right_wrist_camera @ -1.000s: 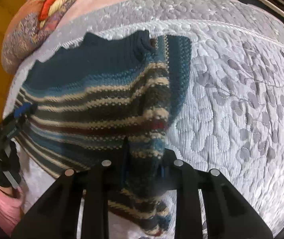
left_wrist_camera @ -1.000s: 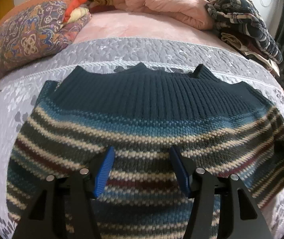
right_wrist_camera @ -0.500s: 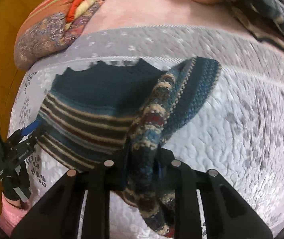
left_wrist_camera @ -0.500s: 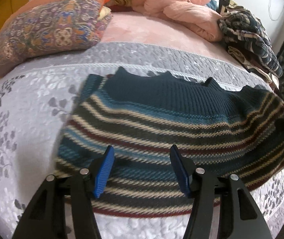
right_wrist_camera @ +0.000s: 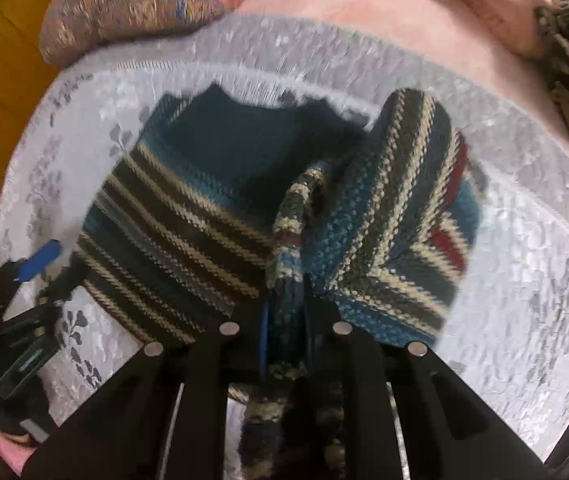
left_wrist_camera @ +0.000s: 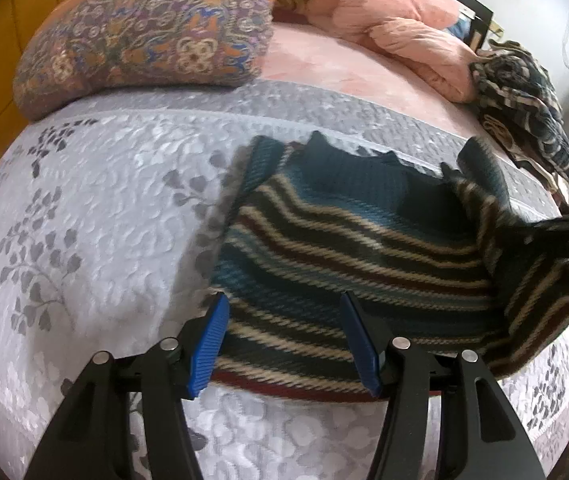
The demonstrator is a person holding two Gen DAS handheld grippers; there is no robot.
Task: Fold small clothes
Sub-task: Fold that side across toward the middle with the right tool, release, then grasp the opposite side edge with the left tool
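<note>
The striped knit sweater (left_wrist_camera: 348,248) lies on the grey leaf-patterned quilt (left_wrist_camera: 96,216), its dark ribbed band toward twelve o'clock. The right gripper (right_wrist_camera: 284,312) has its jaws pinched tight on a bunched fold of the sweater's three o'clock side, and that flap stands lifted and doubled over toward the middle. The left gripper (left_wrist_camera: 284,340) hovers at the six o'clock hem, blue jaws spread wide and holding nothing.

Risks from here, as I judge it: the thick knit could slip out of that narrow pinch, dropping the flap crooked. With the nine o'clock side unpinned, a pull across might drag the whole garment and wrinkle the quilt.

Further out, a paisley pillow (left_wrist_camera: 144,40) at eleven o'clock, a pink blanket (left_wrist_camera: 396,24) at one o'clock, another patterned garment (left_wrist_camera: 524,96) at two o'clock. No readable writing or brand anywhere.
</note>
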